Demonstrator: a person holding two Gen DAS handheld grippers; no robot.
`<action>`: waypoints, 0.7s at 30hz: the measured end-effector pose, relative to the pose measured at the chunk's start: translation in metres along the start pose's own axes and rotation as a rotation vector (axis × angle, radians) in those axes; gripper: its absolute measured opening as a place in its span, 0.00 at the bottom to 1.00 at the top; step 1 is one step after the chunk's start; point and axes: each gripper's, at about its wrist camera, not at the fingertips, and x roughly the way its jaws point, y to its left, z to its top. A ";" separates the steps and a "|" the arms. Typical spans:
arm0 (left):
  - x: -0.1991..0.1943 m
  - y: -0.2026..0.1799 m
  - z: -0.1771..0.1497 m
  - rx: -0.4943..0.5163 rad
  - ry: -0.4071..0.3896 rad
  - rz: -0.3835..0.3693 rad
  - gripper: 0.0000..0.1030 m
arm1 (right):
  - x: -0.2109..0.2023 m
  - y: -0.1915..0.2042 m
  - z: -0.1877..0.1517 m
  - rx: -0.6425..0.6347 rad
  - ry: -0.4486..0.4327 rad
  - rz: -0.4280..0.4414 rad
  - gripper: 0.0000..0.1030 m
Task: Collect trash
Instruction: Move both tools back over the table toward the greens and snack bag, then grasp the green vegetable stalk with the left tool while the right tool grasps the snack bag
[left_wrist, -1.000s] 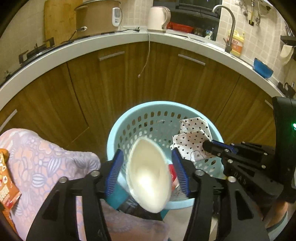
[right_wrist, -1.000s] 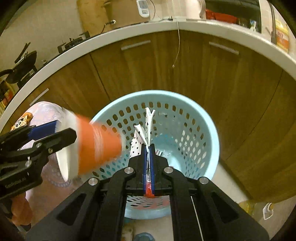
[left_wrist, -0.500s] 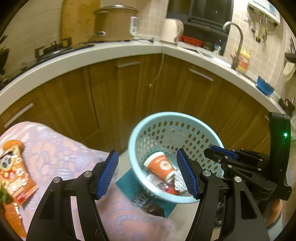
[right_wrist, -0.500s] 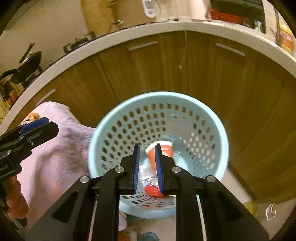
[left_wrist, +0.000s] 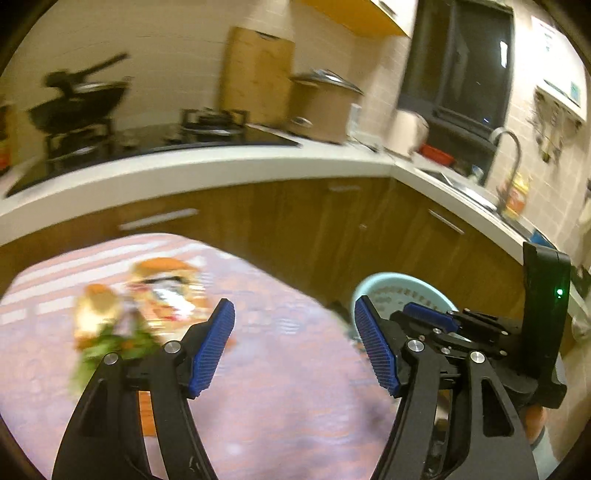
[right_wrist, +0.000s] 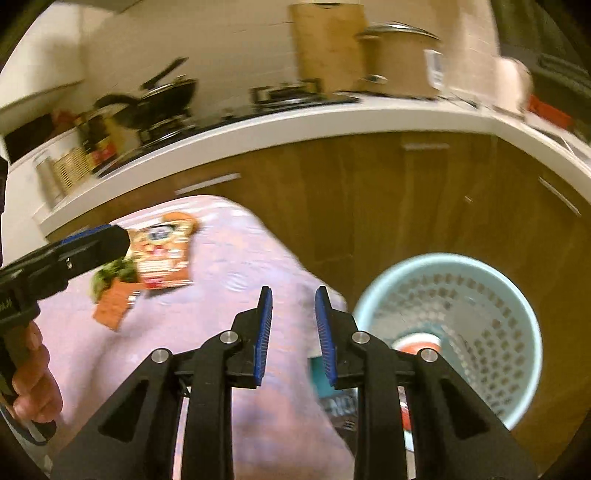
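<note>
My left gripper (left_wrist: 293, 345) is open and empty above a table with a pink flowered cloth (left_wrist: 280, 398). An orange snack wrapper (left_wrist: 166, 291) and a green-and-orange wrapper (left_wrist: 107, 332) lie blurred on the cloth ahead-left of it. My right gripper (right_wrist: 293, 328) is open and empty, over the table's right edge. The light blue perforated basket (right_wrist: 480, 280) stands on the floor to its right, with an orange paper cup (right_wrist: 417, 341) inside. The wrappers also show in the right wrist view (right_wrist: 162, 254). The left gripper (right_wrist: 88, 240) appears at the left there.
A curved white countertop (left_wrist: 221, 166) over brown wooden cabinets (left_wrist: 332, 229) runs behind the table. On it are a stove with a black pan (left_wrist: 77, 107), a cutting board, a rice cooker (left_wrist: 321, 107) and a sink tap (left_wrist: 509, 147).
The left gripper let the paper cup fall into the basket; the right let go of its dotted paper. Both opened and swung left, from above the basket toward the table.
</note>
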 end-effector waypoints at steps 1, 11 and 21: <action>-0.006 0.010 0.000 -0.013 -0.010 0.017 0.64 | 0.002 0.010 0.003 -0.016 0.001 0.012 0.21; -0.049 0.107 -0.015 -0.135 -0.053 0.202 0.69 | 0.050 0.088 0.028 -0.092 0.033 0.105 0.21; -0.023 0.170 -0.043 -0.232 0.061 0.230 0.74 | 0.101 0.124 0.032 -0.112 0.061 0.096 0.54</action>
